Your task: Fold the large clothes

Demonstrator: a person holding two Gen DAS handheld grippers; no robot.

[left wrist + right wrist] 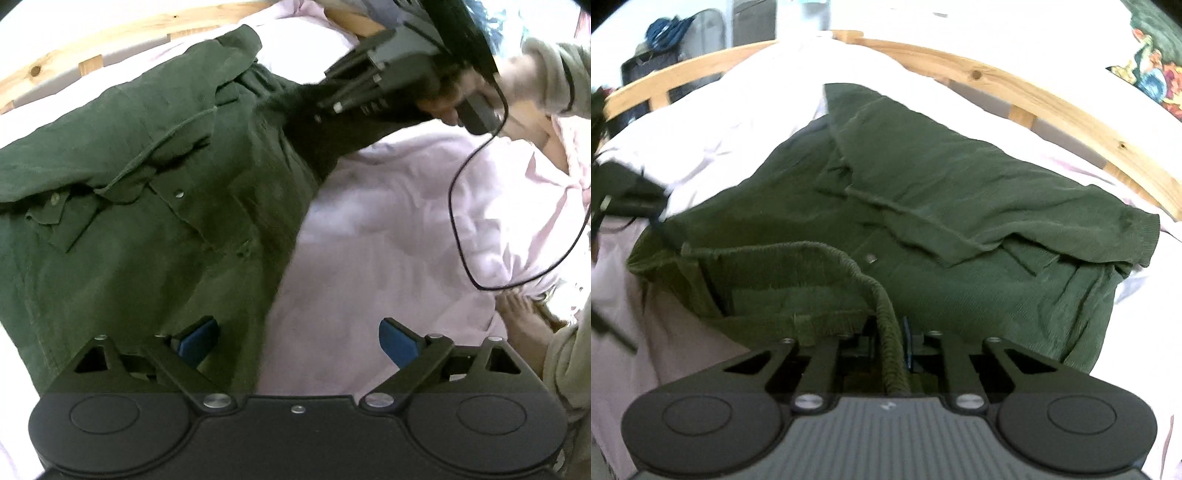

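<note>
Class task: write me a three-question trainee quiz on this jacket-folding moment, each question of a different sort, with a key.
1. True or false: the left gripper is clamped on the green jacket.
2. Multiple choice: what is pinched in the right gripper? A) the pink bedsheet B) a ribbed edge of the jacket C) the black cable
3. Fill in: behind the bed runs a ____ frame.

Key
1. False: its jaws stand wide apart, nothing between them.
2. B
3. Wooden
</note>
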